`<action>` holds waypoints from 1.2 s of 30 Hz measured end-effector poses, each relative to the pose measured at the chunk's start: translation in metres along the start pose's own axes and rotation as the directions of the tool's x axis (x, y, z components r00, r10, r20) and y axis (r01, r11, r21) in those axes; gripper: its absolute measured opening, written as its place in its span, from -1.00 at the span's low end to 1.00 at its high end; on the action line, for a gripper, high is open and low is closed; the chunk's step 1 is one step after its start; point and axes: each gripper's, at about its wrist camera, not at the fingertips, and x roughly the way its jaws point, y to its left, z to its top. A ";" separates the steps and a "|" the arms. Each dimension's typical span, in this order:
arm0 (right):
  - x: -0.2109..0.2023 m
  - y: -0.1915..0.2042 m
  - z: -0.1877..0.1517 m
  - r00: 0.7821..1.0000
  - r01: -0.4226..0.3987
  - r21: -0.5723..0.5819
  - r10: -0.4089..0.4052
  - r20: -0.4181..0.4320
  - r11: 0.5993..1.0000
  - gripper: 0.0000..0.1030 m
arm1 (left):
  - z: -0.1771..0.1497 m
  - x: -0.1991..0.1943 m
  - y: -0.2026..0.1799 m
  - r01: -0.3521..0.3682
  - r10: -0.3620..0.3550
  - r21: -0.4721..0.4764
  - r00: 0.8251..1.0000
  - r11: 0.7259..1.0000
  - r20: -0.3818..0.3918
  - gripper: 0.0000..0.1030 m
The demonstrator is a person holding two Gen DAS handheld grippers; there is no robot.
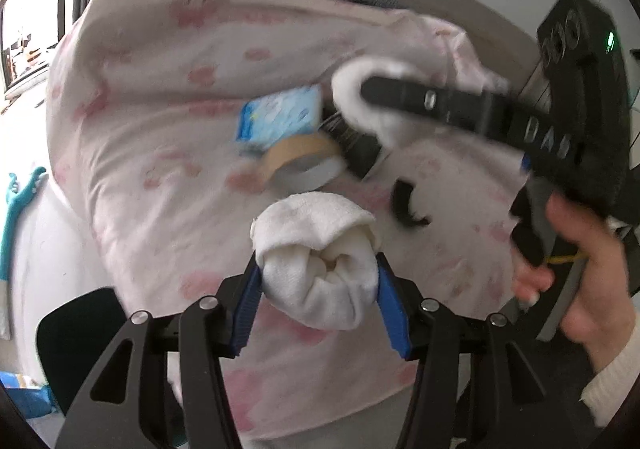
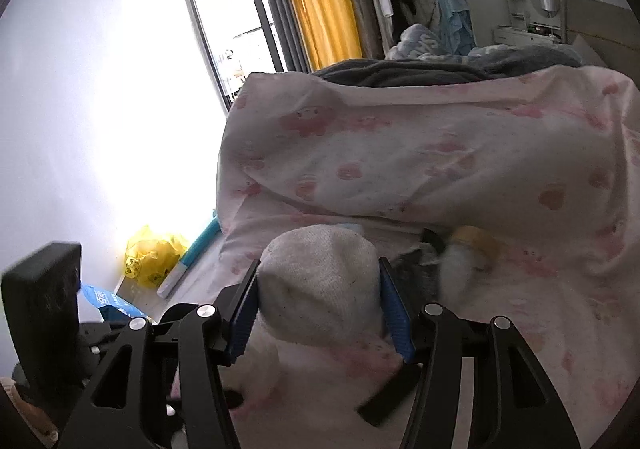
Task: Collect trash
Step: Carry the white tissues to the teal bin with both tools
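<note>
My left gripper is shut on a rolled white cloth, its blue pads pressing both sides above the pink-patterned duvet. In the right wrist view my right gripper is shut on a white sock-like wad. The left wrist view shows that gripper at upper right with the wad, held by a hand. On the duvet lie a blue packet, a tan tape roll, a black ribbed piece and a small curved black thing.
A yellow plastic bag and a blue pack sit on the floor by the white wall. A teal tool leans at the bed's edge. A dark chair stands below the duvet. A grey blanket lies behind the duvet.
</note>
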 end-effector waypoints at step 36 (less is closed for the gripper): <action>0.114 0.195 -0.022 0.959 -0.228 -0.150 0.195 -0.207 0.962 0.11 | -0.106 -0.067 0.188 -0.397 0.365 -0.319 0.918 0.861 -0.156 0.09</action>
